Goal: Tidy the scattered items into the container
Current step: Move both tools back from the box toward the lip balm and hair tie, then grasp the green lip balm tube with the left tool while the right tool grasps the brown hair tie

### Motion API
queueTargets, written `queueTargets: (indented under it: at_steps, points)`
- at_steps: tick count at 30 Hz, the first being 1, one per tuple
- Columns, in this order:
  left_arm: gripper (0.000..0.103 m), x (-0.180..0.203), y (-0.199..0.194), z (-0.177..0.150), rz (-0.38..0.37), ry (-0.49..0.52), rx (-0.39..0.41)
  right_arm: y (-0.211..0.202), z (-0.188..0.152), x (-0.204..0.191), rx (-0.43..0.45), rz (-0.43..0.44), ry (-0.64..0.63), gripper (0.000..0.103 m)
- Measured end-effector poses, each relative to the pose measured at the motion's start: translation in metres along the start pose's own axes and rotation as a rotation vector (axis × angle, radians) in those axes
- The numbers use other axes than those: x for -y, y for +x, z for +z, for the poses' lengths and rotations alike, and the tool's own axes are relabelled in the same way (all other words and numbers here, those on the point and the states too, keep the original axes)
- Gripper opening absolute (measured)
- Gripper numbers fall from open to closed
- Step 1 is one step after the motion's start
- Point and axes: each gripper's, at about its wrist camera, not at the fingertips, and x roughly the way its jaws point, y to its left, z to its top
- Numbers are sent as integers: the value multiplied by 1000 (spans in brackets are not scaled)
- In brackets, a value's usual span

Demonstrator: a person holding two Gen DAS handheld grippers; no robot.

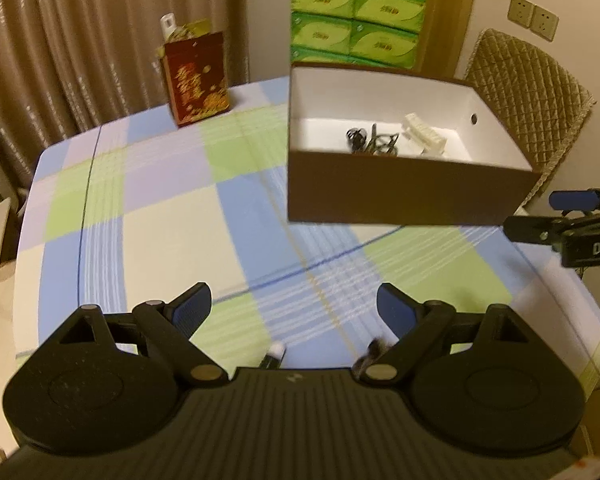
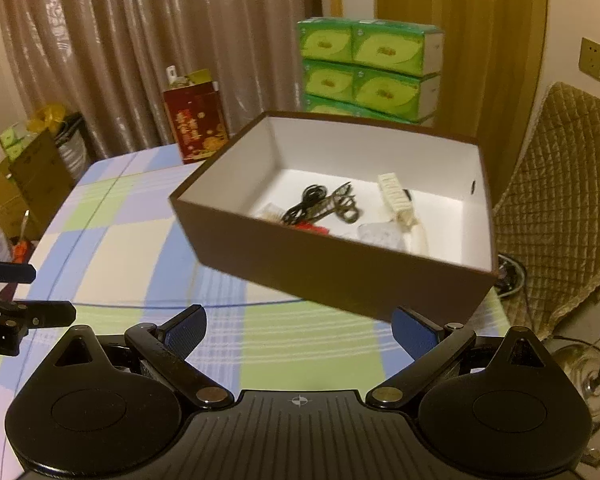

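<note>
Red gift bag (image 1: 196, 78), green tissue boxes (image 1: 356, 26) — quilted chair (image 1: 528, 92).

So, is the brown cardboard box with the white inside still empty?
No, the brown cardboard box already holds a coiled black cable and a white ribbed plastic piece.

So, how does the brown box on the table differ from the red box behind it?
The brown box is low, wide and plain, while the red box is tall, narrow and printed with gold patterns. The brown box is open on top with a white inside, and small things lie in it; things stick out of the top of the red box. The brown box is nearer to the cameras, the red box farther. Both stand on the checked tablecloth.
</note>
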Motion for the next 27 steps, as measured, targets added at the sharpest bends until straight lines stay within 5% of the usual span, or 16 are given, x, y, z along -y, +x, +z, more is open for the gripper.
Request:
queueTargets:
  at_steps: [10, 27]
  points:
    - [87, -21, 11, -54, 4, -75, -102, 19, -42, -25, -121, 79, -37, 97]
    - [87, -48, 27, -83, 44, -87, -179, 59, -68, -62, -236, 160, -109, 97]
